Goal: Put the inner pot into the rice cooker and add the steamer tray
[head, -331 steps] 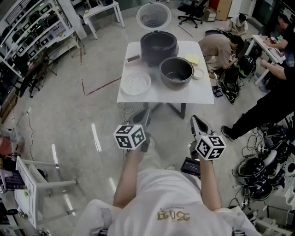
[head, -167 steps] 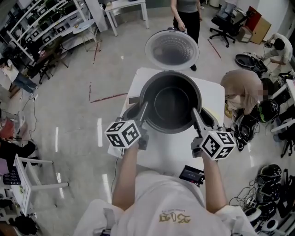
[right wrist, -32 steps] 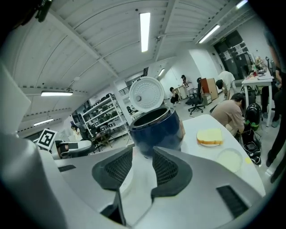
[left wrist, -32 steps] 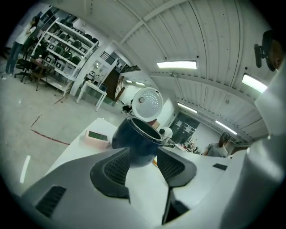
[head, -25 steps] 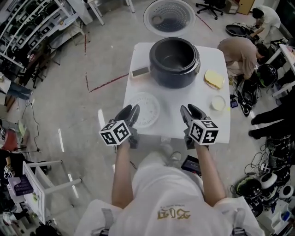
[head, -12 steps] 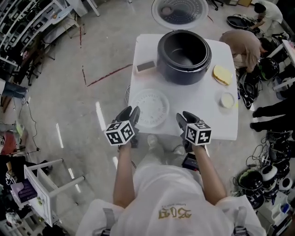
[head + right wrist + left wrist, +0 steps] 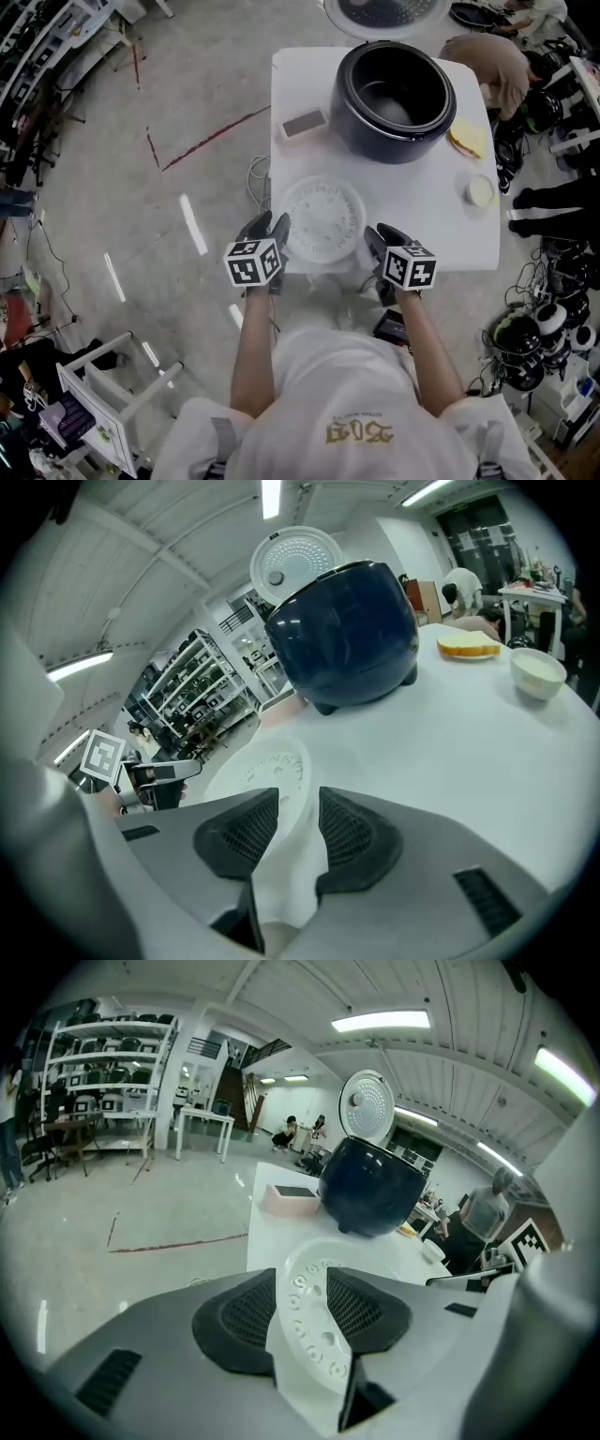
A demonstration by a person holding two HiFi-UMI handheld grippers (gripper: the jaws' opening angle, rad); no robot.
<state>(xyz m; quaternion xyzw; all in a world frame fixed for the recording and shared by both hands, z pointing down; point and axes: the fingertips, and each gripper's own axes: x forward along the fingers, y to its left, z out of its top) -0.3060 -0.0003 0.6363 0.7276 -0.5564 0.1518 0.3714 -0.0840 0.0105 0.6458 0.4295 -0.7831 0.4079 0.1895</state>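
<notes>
At the near edge of the white table (image 7: 427,211), just this side of the steamer tray (image 7: 323,217), the person's two forearms reach forward, a gripper in each hand. The left gripper (image 7: 267,223) points at the tray's left rim. Its jaws stand apart and have just been opening a little. In the left gripper view the perforated rim of the tray shows in the gap between the pads, and neither pad presses on it. The right gripper (image 7: 382,234) points at the tray's right rim. Its jaws are apart too, with the tray's edge showing in their gap and nothing clamped.

The tray itself lies flat on the table near the front edge, between the two grippers, round, white and dotted with holes.

Beyond the tray and to its left sits a small pink box (image 7: 305,124) with a dark top. Straight beyond the tray and a little to its right stands the dark rice cooker (image 7: 361,141), open, with the inner pot (image 7: 394,94) seated inside it. Right of the tray, near the table's right edge, is a small white bowl (image 7: 480,190), and farther back a yellow pad (image 7: 466,141). Farthest from the tray, the cooker's raised lid (image 7: 384,9) shows at the picture's top edge, and a person (image 7: 492,56) crouches on the floor past the table's far right corner.
</notes>
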